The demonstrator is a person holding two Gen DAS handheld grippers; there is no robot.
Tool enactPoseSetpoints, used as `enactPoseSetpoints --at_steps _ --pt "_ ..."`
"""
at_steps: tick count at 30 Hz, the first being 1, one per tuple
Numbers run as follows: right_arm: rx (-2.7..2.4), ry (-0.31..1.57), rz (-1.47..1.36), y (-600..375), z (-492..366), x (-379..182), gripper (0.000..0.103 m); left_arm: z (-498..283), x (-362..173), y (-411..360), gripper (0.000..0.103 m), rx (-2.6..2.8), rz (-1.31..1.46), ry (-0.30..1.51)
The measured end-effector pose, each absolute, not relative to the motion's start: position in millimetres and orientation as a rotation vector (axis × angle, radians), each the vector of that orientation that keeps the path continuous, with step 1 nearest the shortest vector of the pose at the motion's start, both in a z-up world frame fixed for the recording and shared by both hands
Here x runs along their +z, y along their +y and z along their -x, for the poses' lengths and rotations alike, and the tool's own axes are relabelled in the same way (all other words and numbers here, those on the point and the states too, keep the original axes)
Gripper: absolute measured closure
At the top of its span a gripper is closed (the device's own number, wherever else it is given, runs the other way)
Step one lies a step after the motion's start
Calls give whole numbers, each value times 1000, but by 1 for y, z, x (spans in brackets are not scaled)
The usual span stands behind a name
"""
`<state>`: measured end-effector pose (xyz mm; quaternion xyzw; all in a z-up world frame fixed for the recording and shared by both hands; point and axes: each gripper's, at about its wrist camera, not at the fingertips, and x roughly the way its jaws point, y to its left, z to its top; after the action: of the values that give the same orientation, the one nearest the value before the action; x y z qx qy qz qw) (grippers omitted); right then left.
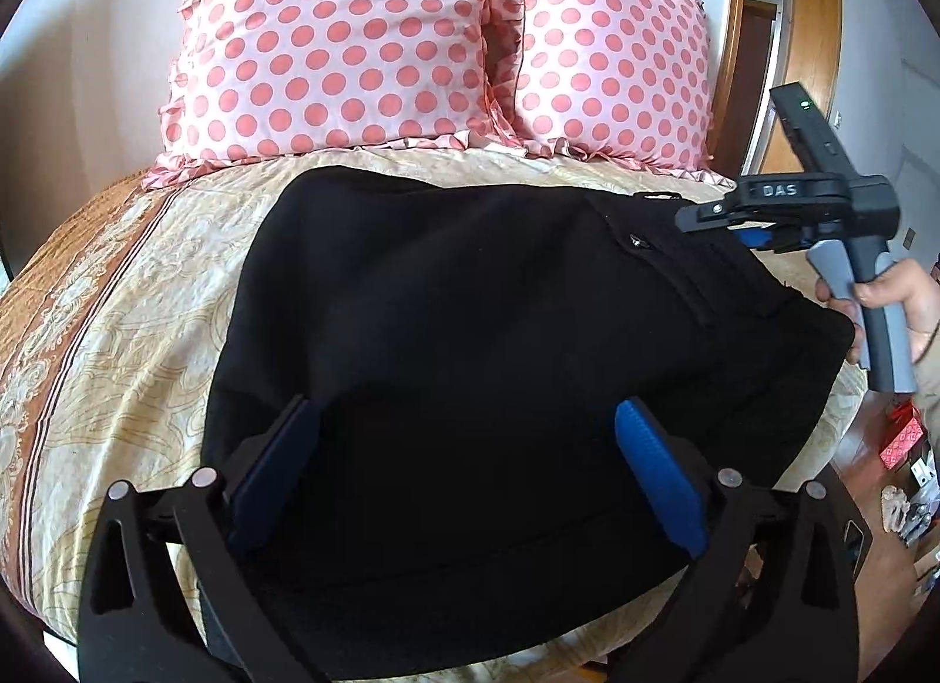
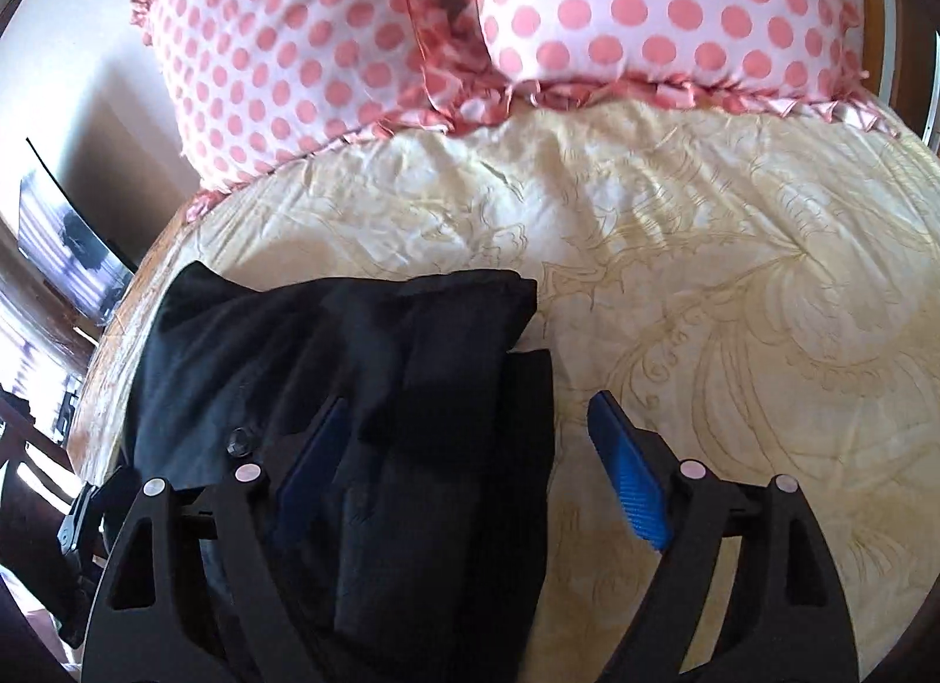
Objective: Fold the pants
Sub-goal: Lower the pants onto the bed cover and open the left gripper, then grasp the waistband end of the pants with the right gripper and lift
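- Two grippers are in view, both with jaws apart and nothing pinched between the blue pads.
- From its own wrist view, the left gripper (image 1: 464, 468) hangs spread wide over the near part of the black pants (image 1: 470, 330); its pads stand on either side of the cloth surface without pressing it.
- The right gripper (image 2: 464, 463) also stands parted: its left finger lies over the dark fabric, its right finger (image 2: 631, 483) over bare bedspread, so the edge of the pants (image 2: 364, 389) runs between them. No cloth is clamped.
- In the left wrist view the right gripper (image 1: 714, 216) shows from the side at the far right edge of the garment, held by a hand (image 1: 899, 301) around a grey handle. White letters on its black body read "DAS"; a small green light (image 1: 804, 106) glows on the part above.
- The pants lie folded into a compact dark block on the bedspread (image 1: 117, 366), cream with a pale gold floral pattern and a brown striped border. A small metal stud (image 1: 635, 240) shows near a seam, and a dark button (image 2: 238, 441) in the right wrist view.
- Beyond the pants, two frilled pillows with pink polka dots, one to the left (image 1: 329, 37) and one to the right (image 1: 611, 66), lean at the head of the bed.
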<state>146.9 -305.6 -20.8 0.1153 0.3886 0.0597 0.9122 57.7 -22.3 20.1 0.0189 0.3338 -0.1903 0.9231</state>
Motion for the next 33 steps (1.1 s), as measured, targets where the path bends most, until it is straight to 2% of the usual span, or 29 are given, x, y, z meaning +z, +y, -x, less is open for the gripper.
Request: enactPoseSetpoints --at_steps 3,5,9,10,13,14,17,22,26,33 --pt "164 807 -254 -307 -149 -24 27 -58 20 -22 2 -392 -43 681" --pt "200 804 -248 -305 -150 -24 39 -58 20 -22 2 -392 -42 679" --pt "218 795 -218 -303 -152 -24 40 -58 20 -22 2 -391 -42 676" --pt "229 787 -231 -304 -152 -25 43 -58 20 -22 2 -390 -42 675" --pt "230 746 -185 -300 -145 -21 58 -58 20 -21 2 -391 -43 675" --pt "242 728 -159 -296 -141 -19 69 -58 20 -21 2 -391 -43 674" --pt "219 692 -65 -282 -134 -14 76 -58 20 -22 2 -386 -48 673" --pt "202 697 -20 -276 -135 -16 77 -59 20 -21 2 -385 -49 674" --pt "225 736 -117 -290 -145 -21 69 -67 36 -9 4 -424 12 712" --pt "235 741 -117 -290 -147 -22 66 -123 80 46 4 -367 149 724"
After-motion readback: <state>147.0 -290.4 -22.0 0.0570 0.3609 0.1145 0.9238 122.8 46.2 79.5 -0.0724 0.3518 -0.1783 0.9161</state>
